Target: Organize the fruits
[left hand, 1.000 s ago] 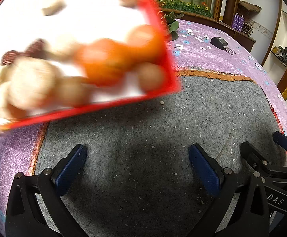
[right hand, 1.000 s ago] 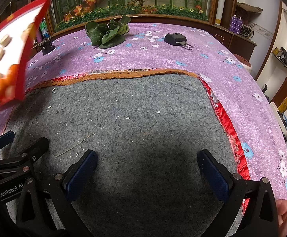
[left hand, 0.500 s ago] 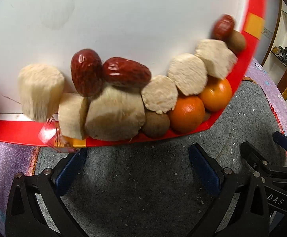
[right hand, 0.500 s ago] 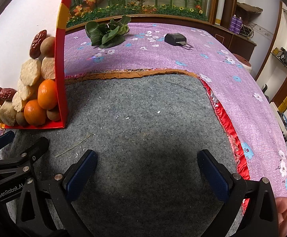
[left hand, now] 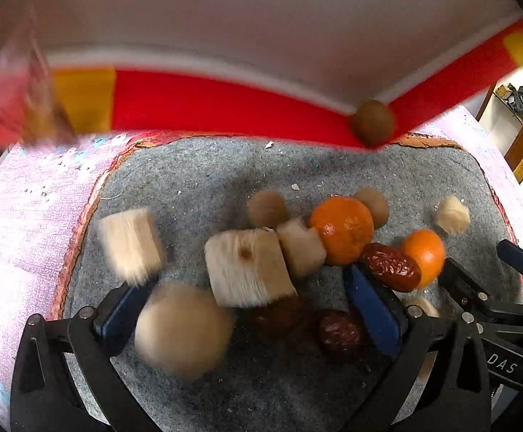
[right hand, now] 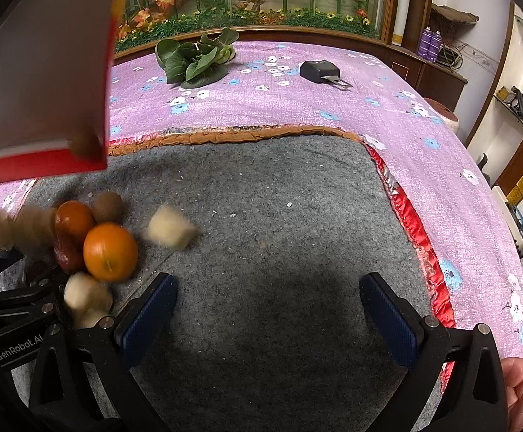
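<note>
A red-rimmed white tray (left hand: pixel 225 104) is tipped up over the grey felt mat (left hand: pixel 196 180); one brown fruit (left hand: pixel 372 122) clings to its corner. Fruit is tumbling onto the mat around my left gripper (left hand: pixel 250 309): two oranges (left hand: pixel 342 228) (left hand: pixel 425 252), red dates (left hand: pixel 391 266), pale cut chunks (left hand: pixel 247 266) and small brown fruits (left hand: pixel 267 208). Several are blurred in motion. My left gripper is open and holds nothing. My right gripper (right hand: pixel 265 309) is open and empty; the pile, with an orange (right hand: pixel 110 252) and a pale chunk (right hand: pixel 169 230), lies to its left.
A purple flowered cloth (right hand: pixel 297 108) covers the table around the mat. Leafy greens (right hand: pixel 195 59) and a black plug-like object (right hand: pixel 321 70) lie at the far side. A planter with bamboo and flowers stands behind. The tray (right hand: pixel 41 72) hangs at the right view's upper left.
The tray tipped steeply and its fruit slid off onto the mat, landing around my left gripper. Both grippers stayed in place and open.
</note>
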Demonstrator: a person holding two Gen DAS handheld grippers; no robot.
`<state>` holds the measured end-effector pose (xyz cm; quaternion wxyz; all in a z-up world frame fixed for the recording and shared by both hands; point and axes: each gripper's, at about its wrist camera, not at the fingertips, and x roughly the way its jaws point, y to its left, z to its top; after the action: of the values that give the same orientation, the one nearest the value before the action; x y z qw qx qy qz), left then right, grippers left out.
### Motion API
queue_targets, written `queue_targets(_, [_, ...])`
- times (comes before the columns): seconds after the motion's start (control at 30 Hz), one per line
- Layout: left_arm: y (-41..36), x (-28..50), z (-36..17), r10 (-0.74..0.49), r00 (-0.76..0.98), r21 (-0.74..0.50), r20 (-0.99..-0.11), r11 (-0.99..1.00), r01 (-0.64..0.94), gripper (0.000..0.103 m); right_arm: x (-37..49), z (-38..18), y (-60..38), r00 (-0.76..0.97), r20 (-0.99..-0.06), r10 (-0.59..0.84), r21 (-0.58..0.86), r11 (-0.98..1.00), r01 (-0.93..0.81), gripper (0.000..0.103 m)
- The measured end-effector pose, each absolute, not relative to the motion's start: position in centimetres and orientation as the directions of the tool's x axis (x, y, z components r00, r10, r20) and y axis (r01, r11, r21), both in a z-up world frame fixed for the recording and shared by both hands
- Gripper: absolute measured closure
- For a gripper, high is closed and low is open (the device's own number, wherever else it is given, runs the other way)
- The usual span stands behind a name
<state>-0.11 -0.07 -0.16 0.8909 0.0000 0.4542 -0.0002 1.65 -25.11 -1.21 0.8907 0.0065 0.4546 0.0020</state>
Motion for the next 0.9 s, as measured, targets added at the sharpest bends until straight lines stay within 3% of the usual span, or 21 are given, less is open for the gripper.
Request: queue_targets(0.9, [-0.29,-0.07,-0.03,0.0,0.589,0.0,-0.808,1.0,0.001,0.0,1.66,-1.28,-25.05,0.587,-0.81,0.008,0.013,1.0,0.003,0.0])
